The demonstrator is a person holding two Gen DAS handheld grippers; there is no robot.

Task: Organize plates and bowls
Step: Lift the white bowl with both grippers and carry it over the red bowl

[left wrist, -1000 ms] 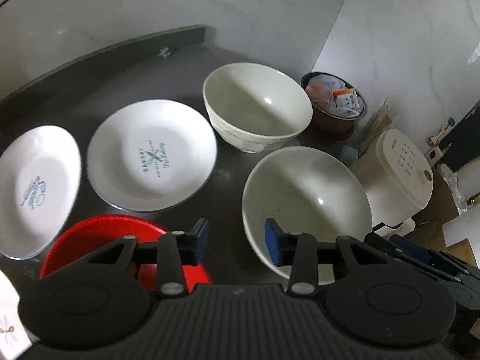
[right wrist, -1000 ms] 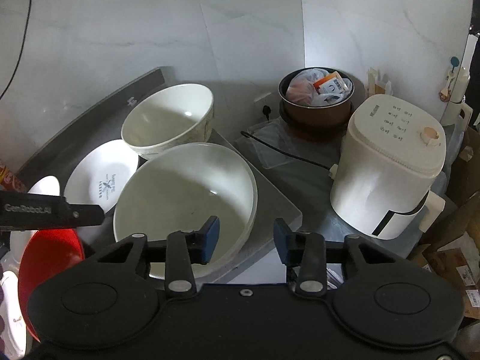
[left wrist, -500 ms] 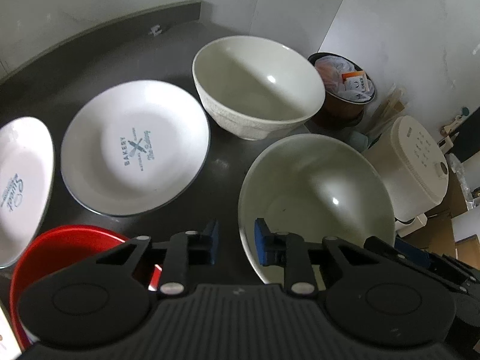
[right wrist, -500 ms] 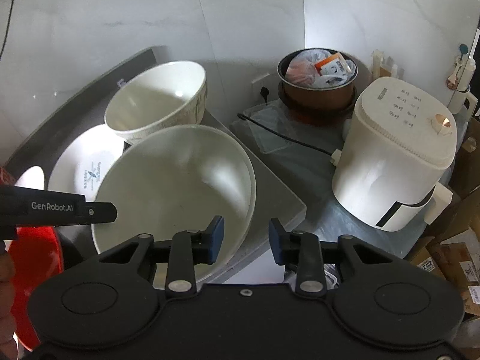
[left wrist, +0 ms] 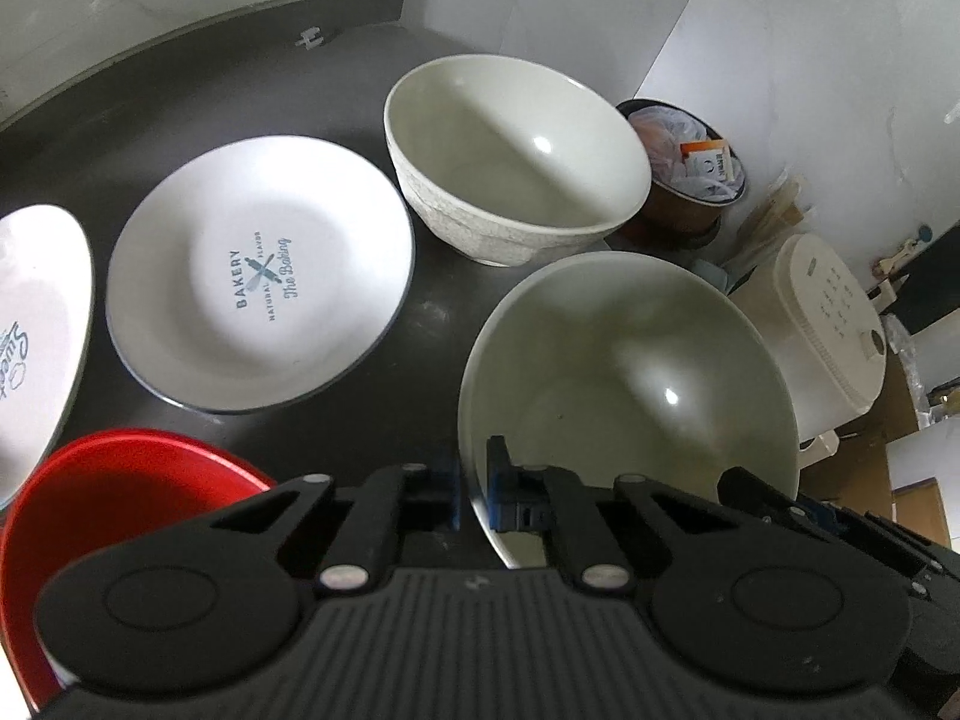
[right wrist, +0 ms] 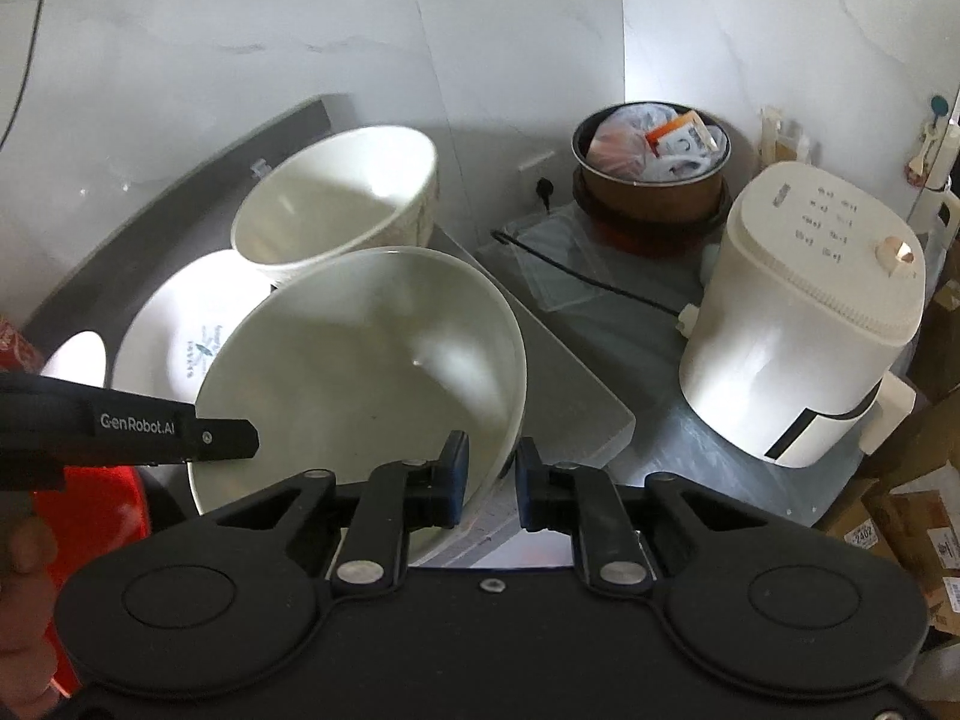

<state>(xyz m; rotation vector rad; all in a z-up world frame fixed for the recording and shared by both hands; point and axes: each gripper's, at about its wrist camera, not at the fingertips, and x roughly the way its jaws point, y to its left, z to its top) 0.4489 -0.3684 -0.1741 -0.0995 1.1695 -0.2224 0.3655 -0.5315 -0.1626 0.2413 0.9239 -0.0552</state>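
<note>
My left gripper [left wrist: 474, 489] is shut on the near rim of a wide white bowl [left wrist: 630, 372]. My right gripper [right wrist: 491, 480] pinches the same wide bowl [right wrist: 360, 372] at its right rim, with only a narrow gap between the jaws. Behind it stands a deep textured white bowl [left wrist: 516, 162], also in the right wrist view [right wrist: 336, 204]. A white "Bakery" plate [left wrist: 258, 276] lies to the left, a second printed plate [left wrist: 36, 330] lies at the far left, and a red bowl [left wrist: 120, 510] sits near left. All rest on a dark counter [left wrist: 198, 78].
A white rice cooker [right wrist: 810, 324] and a brown pot [right wrist: 651, 180] stuffed with packets stand right of the counter, on a lower surface with a black cable [right wrist: 588, 282]. Cardboard boxes [right wrist: 906, 528] lie far right. A hand [right wrist: 24, 570] shows at the lower left.
Both grippers have closed from wide open onto opposite rims of the wide bowl. Both cameras have moved in closer to it.
</note>
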